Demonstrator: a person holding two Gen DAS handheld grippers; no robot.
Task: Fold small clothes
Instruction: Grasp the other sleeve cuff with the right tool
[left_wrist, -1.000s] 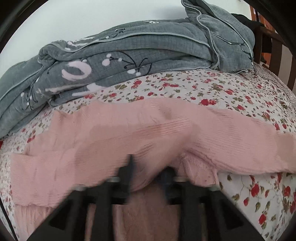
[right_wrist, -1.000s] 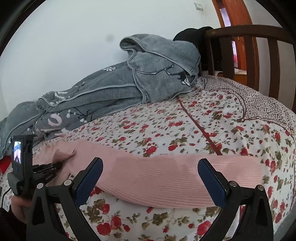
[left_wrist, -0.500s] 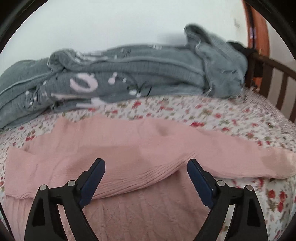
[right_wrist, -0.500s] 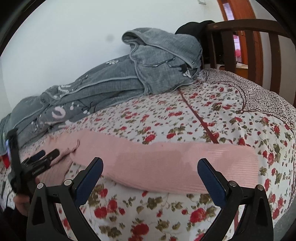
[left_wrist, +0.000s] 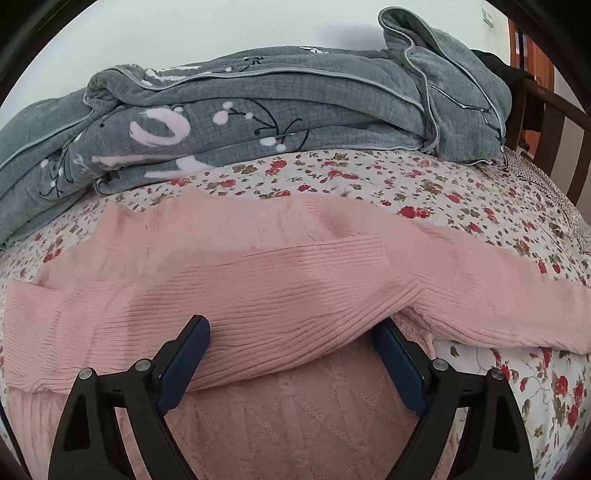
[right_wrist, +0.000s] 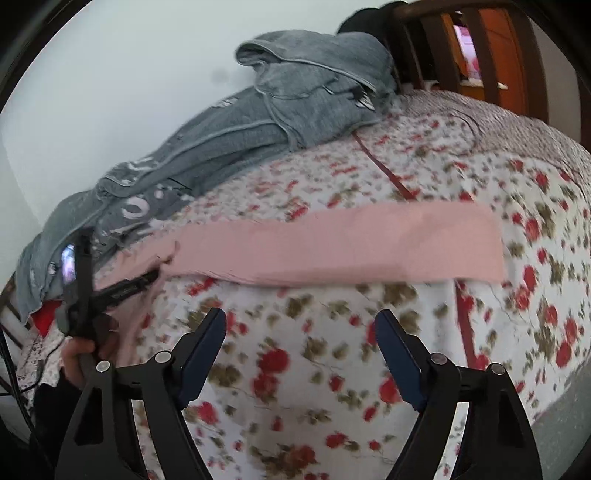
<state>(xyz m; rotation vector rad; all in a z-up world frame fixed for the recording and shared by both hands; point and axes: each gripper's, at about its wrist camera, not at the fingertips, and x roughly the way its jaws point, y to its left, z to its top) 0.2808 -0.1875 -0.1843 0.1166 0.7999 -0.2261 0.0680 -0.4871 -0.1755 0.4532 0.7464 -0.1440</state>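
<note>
A pink knit sweater (left_wrist: 258, 280) lies flat on the floral bed sheet (left_wrist: 424, 184). One sleeve is folded across its body; the other sleeve (right_wrist: 340, 247) stretches out to the right. My left gripper (left_wrist: 290, 332) is open and empty, its fingers standing either side of the folded sleeve just above the sweater. In the right wrist view the left gripper (right_wrist: 147, 277) is over the sweater's edge. My right gripper (right_wrist: 299, 325) is open and empty, above bare sheet in front of the outstretched sleeve.
A rumpled grey quilt (left_wrist: 258, 110) lies along the wall behind the sweater; it also shows in the right wrist view (right_wrist: 295, 96). A dark wooden headboard (right_wrist: 443, 44) stands at the far right. The bed's near edge drops off at lower right.
My left gripper opened, letting go of the folded sleeve, and drew back, then moved close again. My right gripper swung and rose, staying open; its view is blurred by motion.
</note>
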